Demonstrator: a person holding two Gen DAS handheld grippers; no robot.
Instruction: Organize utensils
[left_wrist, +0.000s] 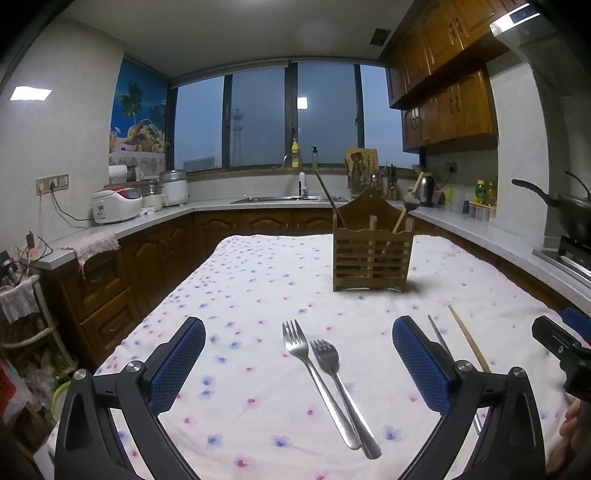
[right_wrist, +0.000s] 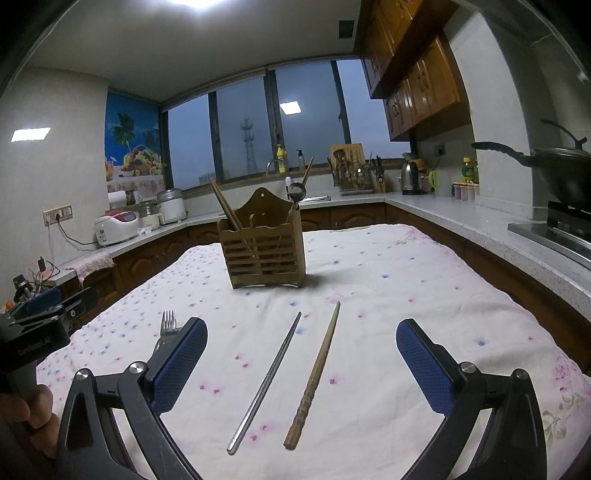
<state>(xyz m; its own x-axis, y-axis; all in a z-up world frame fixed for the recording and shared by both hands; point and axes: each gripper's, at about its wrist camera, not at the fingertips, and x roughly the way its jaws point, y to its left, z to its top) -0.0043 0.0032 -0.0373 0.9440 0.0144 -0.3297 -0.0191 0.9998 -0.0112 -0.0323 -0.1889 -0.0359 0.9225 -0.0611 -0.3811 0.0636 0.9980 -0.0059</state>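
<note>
Forks, two of them: long fork (left_wrist: 318, 380) and short fork (left_wrist: 341, 391) lie side by side, handles touching, on the tabletop (left_wrist: 258, 280) between the spread left tongs (left_wrist: 298, 365). Metal chopstick (right_wrist: 266, 380) and wooden chopstick (right_wrist: 314, 376) lie apart between the spread right tongs (right_wrist: 301, 369). Wooden holder (right_wrist: 261, 251) stands further back, chopsticks and ladle inside.
</note>
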